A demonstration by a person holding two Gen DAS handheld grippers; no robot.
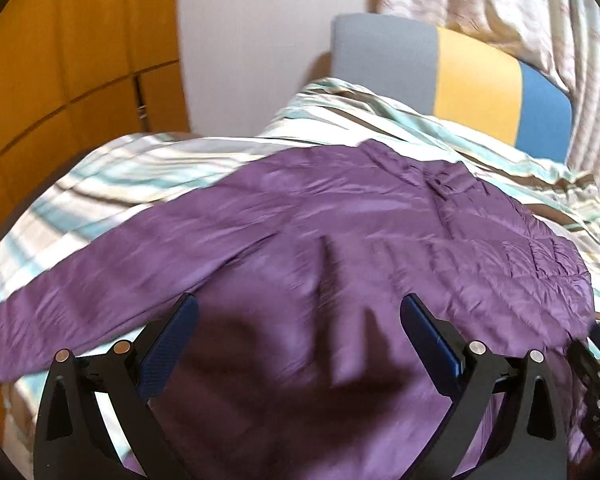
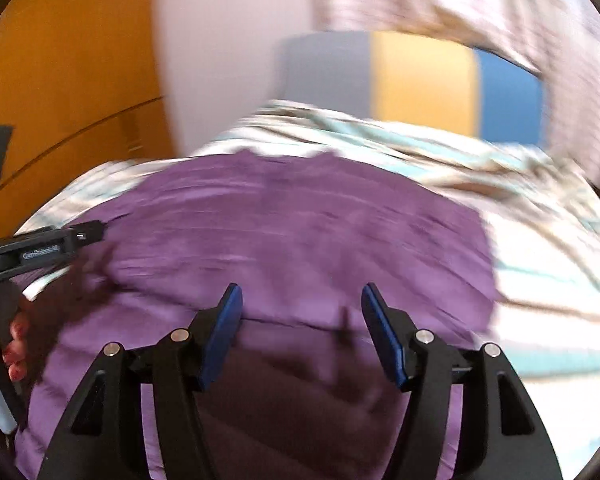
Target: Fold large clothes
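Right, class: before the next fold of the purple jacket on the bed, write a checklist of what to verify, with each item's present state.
1. Left tongs open: ok.
2. Right tongs open: ok.
3. Purple jacket lying on the striped bedding: ok.
4. Jacket held by either tongs: not ok, both empty.
5. Sleeve spread out to the side: ok.
6. Jacket smooth: cannot tell, pictures blurred.
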